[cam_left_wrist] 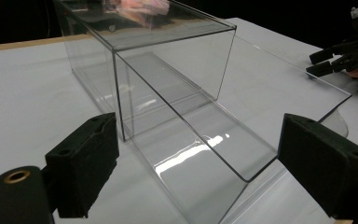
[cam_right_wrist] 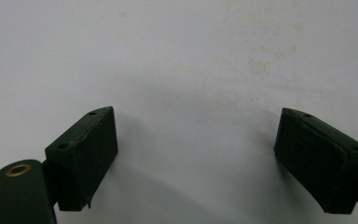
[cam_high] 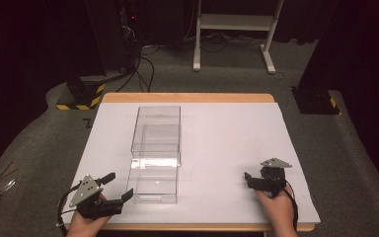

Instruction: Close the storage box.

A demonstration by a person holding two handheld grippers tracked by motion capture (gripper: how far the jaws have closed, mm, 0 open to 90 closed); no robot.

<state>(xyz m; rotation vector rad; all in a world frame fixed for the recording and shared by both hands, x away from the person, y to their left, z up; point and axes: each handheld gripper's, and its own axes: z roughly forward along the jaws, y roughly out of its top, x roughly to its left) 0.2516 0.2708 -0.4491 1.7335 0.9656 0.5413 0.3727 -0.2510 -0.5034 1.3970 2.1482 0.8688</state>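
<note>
Clear box is being left ungripped mid-tabletop, left tongs being held spread just beside it, right tongs spread well apart; approach likely being started, alignment needed next.

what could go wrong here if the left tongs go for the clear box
1. The clear box is see-through with glare on its panels, so its edges are hard to judge and the open left tongs may bump it rather than straddle a wall.
2. Its near section looks slid out, so a pinch there might shift only that part.
3. The right tongs hover over bare table, too far off to steady it.
</note>
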